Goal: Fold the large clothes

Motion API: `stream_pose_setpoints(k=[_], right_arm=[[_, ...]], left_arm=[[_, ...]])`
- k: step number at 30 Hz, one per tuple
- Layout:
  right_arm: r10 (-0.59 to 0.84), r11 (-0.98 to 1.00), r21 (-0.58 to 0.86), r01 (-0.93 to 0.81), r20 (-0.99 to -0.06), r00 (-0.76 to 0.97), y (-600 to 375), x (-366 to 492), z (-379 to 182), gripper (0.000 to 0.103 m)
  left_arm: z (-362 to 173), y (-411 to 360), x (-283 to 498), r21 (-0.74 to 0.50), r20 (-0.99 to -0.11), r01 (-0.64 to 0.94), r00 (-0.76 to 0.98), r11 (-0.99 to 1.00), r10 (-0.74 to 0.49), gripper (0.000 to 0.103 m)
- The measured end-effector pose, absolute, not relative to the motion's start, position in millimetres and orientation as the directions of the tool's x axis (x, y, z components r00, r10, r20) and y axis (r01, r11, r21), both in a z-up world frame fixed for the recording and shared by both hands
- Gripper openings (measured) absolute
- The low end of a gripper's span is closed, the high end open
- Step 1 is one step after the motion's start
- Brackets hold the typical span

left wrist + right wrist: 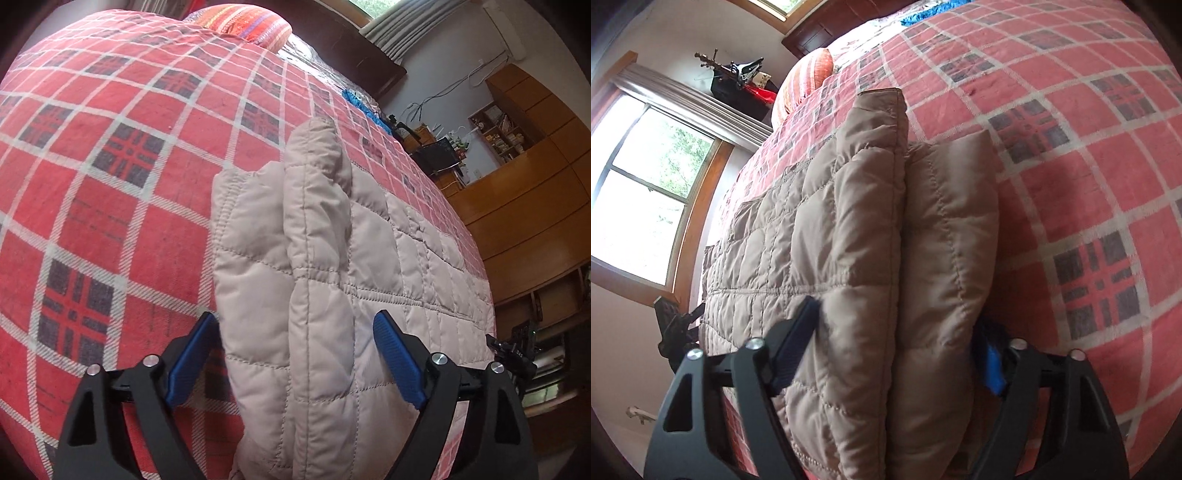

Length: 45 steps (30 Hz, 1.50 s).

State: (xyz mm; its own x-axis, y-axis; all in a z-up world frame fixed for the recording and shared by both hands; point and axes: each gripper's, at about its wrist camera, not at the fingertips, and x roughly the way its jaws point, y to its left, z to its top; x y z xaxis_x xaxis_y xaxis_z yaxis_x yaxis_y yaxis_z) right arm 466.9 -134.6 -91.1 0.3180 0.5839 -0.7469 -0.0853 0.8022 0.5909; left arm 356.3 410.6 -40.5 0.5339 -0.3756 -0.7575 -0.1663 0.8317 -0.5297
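A beige quilted jacket (332, 258) lies on a bed covered by a red plaid blanket (110, 166). One of its side edges is folded over, with a padded sleeve ridge (317, 184) running along the top. My left gripper (295, 319) is open and straddles this folded edge; one blue pad (188, 362) is over the blanket and the other (397, 362) over the jacket. My right gripper (899, 317) is open around the opposite thick folded edge of the jacket (868, 221). Its fingers (801, 332) touch the fabric, and the far one is half hidden.
A striped orange pillow (247, 22) and blue cloth (362, 103) lie near the headboard. Wooden cabinets (535, 184) stand along one side of the bed, a window (646, 184) and a dark rack (738, 85) along the other. The plaid blanket (1089, 166) spreads beyond the jacket.
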Motion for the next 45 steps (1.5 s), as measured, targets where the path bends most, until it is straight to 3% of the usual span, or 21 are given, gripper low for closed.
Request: stream_pose_setpoints(k=[2, 6, 10, 21, 32, 37, 45], right_arm=[[0.591, 0.798, 0.594, -0.096, -0.743, 0.315, -131.3, 467.3, -91.0, 0.058], [0.624, 0.774, 0.623, -0.114, -0.717, 0.31, -127.1, 465.7, -89.2, 0.029], [0.609, 0.788, 0.597, -0.154, -0.717, 0.34, -119.3, 457.0, -73.9, 0.019], [0.638, 0.769, 0.578, -0.273, -0.672, 0.375, -111.6, 414.4, 0.8, 0.014], [0.62, 0.784, 0.483, -0.39, -0.644, 0.449, -121.8, 307.2, 78.1, 0.014], [0.607, 0.793, 0.482, -0.374, -0.681, 0.409, -126.1, 254.9, 71.0, 0.014], [0.55, 0.823, 0.433, -0.367, -0.769, 0.327, -109.7, 200.5, 32.0, 0.015]], left_arm=[[-39.6, 403.6, 359.7, -0.526, -0.76, -0.157, 0.527, 0.836, -0.38, 0.076], [-36.0, 393.4, 362.4, -0.52, -0.768, -0.165, 0.521, 0.838, -0.374, 0.051], [-26.2, 388.5, 352.9, -0.554, -0.742, -0.174, 0.547, 0.814, -0.388, 0.021], [40.4, 367.0, 311.8, -0.479, -0.714, -0.094, 0.619, 0.873, -0.326, 0.015], [121.9, 330.7, 192.9, -0.381, -0.64, 0.028, 0.714, 0.924, -0.286, 0.014], [111.7, 326.6, 147.3, -0.364, -0.682, 0.037, 0.67, 0.931, -0.293, 0.015], [50.8, 330.5, 108.1, -0.325, -0.771, -0.006, 0.581, 0.946, -0.261, 0.016]])
